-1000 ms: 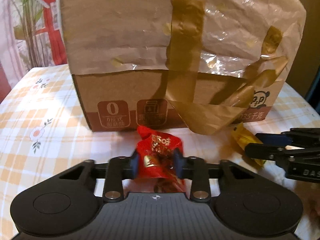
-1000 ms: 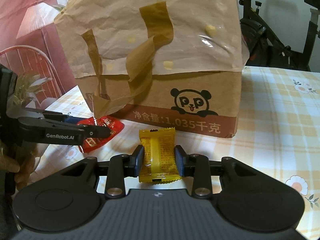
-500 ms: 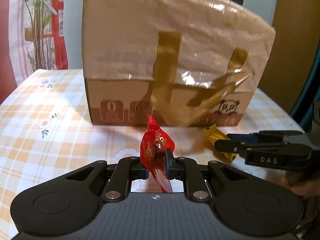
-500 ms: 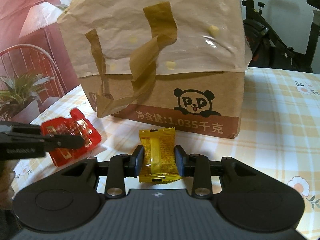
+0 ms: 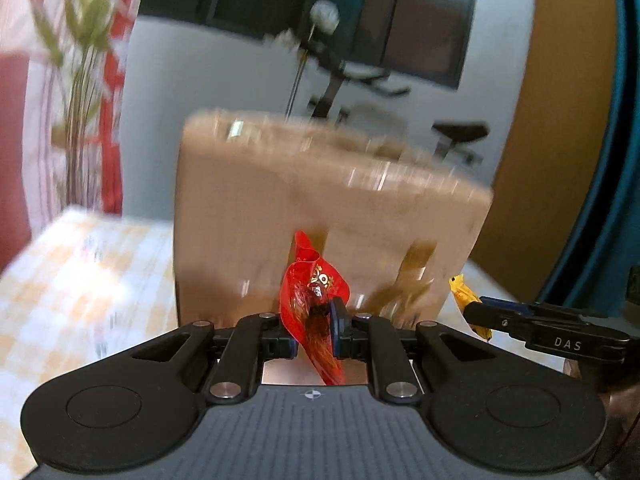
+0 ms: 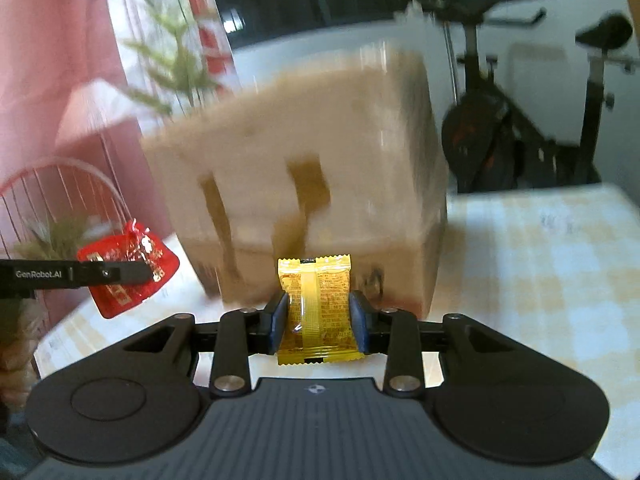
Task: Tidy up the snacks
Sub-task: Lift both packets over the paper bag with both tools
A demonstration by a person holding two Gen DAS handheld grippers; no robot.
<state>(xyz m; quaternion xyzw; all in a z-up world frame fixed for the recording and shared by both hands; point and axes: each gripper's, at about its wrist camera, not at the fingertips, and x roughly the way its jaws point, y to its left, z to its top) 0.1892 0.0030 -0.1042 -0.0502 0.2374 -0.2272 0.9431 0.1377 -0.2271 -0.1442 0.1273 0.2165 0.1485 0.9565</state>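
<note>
My left gripper (image 5: 314, 330) is shut on a crumpled red snack packet (image 5: 316, 300), held in the air in front of the cardboard box (image 5: 320, 208). From the right wrist view the same red packet (image 6: 128, 268) hangs at the left under the left gripper's fingers (image 6: 116, 274). My right gripper (image 6: 318, 320) is shut on a yellow snack packet (image 6: 316, 308), upright between its blue pads. That yellow packet (image 5: 464, 294) shows at the right of the left wrist view, in the right gripper's fingers (image 5: 504, 318). The box (image 6: 312, 200) is blurred in both views.
The box stands on a table with a checked yellow-and-white cloth (image 6: 540, 264). An exercise bike (image 6: 520, 128) stands behind the table at the right. A leafy plant (image 5: 84, 92) and a pink curtain (image 6: 52, 60) are at the left. A hand (image 6: 14, 340) holds the left gripper.
Both grippers have risen with their packets and pulled back from the box, which now looks smaller and lower. The red packet has turned edge-on in the left gripper.
</note>
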